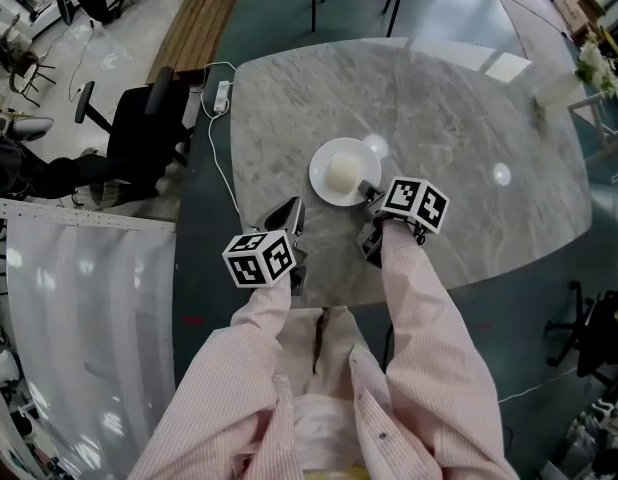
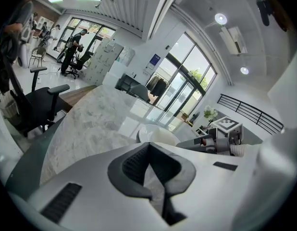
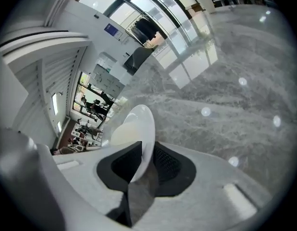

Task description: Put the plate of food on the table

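plate [image 3: 141,124], seemingly, in opening right hand-held gripper [image 3: 146,150]

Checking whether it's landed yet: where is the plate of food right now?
In the head view the plate rests on the marble table near the person's edge, its near rim between the opening jaws of the right gripper.
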Tool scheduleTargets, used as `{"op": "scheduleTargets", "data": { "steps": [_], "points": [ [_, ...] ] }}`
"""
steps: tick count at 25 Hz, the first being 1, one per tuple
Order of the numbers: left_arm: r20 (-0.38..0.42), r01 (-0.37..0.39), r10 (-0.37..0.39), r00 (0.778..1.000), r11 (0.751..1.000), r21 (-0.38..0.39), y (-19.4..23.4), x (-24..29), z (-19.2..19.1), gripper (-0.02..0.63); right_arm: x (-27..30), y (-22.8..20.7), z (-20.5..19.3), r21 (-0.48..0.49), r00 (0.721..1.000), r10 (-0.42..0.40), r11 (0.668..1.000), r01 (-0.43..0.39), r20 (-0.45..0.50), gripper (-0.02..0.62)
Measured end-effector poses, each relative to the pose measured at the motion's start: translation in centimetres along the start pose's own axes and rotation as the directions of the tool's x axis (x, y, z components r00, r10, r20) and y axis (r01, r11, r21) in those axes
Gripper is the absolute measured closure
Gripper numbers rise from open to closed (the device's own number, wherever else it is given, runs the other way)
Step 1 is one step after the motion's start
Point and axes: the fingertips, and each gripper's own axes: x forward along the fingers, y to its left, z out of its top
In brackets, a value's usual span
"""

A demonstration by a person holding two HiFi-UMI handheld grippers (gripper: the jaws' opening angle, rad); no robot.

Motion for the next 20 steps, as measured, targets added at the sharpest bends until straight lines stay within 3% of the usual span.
{"op": "scheduleTargets", "data": {
  "steps": [12,18,20],
  "points": [
    [-0.014,0.009,-0.009,1.000,1.000,0.012,-0.4,0.1,-0.4,0.615,-0.4,-0.8,-0.5,-0.185,0.991,-0.131,0.974,0.131,0.009,0.454],
    [-0.016,0.015,-0.014,1.000,1.000,0.017,-0.8,0.0,-0.4,0.615,-0.9,-1.0,-0.3,-0.250,0.982,-0.183,0.950,0.187,0.039,0.449],
    [-0.014,0.018,-0.018,1.000,1.000,0.023,-1.0,0.0,-0.2,0.615,-1.1,-0.8,-0.1,-0.252,0.985,-0.166,0.953,0.170,0.038,0.449]
  ]
}}
